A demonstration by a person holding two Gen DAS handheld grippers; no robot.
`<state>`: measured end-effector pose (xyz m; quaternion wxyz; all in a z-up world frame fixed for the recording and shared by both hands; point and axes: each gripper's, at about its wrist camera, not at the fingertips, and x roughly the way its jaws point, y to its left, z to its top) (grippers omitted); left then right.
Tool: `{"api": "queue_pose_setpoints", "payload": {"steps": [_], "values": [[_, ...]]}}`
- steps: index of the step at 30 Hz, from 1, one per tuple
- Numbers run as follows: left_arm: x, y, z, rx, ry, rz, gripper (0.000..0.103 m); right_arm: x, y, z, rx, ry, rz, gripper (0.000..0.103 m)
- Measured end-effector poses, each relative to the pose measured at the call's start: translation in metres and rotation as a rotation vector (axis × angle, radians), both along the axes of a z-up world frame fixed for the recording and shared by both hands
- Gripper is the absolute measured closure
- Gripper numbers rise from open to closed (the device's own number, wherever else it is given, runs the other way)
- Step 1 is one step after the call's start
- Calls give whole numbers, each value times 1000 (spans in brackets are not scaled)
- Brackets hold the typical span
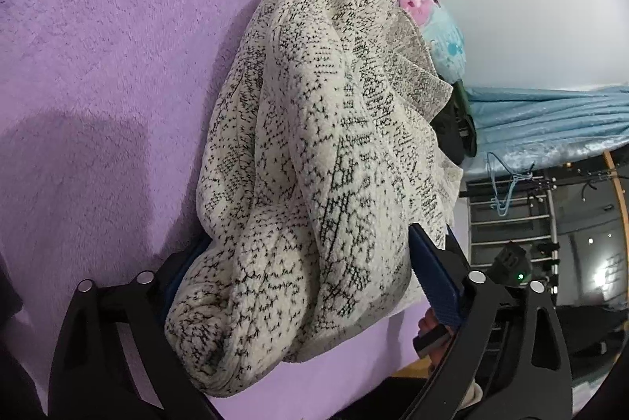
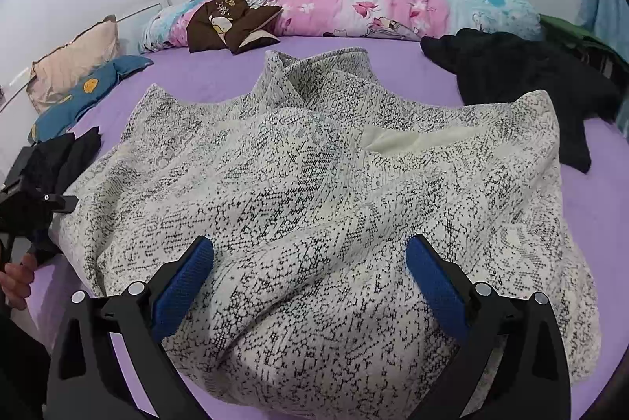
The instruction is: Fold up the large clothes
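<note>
While the cream-and-black knit sweater (image 2: 314, 192) lies spread on the purple bed sheet (image 2: 597, 199), w/ collar toward the far floral quilt (image 2: 369, 7), both grippers sit at its near edges, prob. to catch hem or side for a fold.

Right gripper (image 2: 310, 286): jaws spread wide, blue pads (image 2: 184, 286) either side of a raised ridge of knit at the near hem. Fabric is between them, but pads don't look to be pressing it; no pinch yet, as far as can be told.

Left gripper (image 1: 298, 274): also wide, straddling a thick bunched roll at the sweater's side edge. Near pad (image 1: 432, 278) touches or just skims the knit; the other is mostly hidden behind fabric, so real grip unclear. Reads as open around it, not clamped.

In the right wrist view the left gripper's body shows at the sweater's left edge, a hand (image 2: 17, 278) below it. Black garment (image 2: 523, 81) and brown top (image 2: 232, 23) lie apart from the sweater, likely waiting their turn.
</note>
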<state>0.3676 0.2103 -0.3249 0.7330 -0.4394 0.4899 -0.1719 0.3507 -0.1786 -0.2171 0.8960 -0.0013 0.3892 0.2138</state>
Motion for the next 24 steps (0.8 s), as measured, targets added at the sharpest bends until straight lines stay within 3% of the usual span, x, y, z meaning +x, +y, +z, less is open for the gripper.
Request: {"api": "queue_pose_setpoints", "payload": {"steps": [10, 14, 19, 24], "values": [[-5, -4, 5, 17, -7, 29, 27, -1, 1, -5, -7, -4, 4, 6], [-8, -11, 21, 99, -28, 30, 35, -1, 2, -8, -13, 6, 0, 6], [-11, -17, 33, 143, -41, 50, 50, 1, 2, -11, -17, 10, 4, 6], [-17, -25, 57, 195, -87, 51, 54, 2, 2, -12, -21, 19, 7, 6]]}}
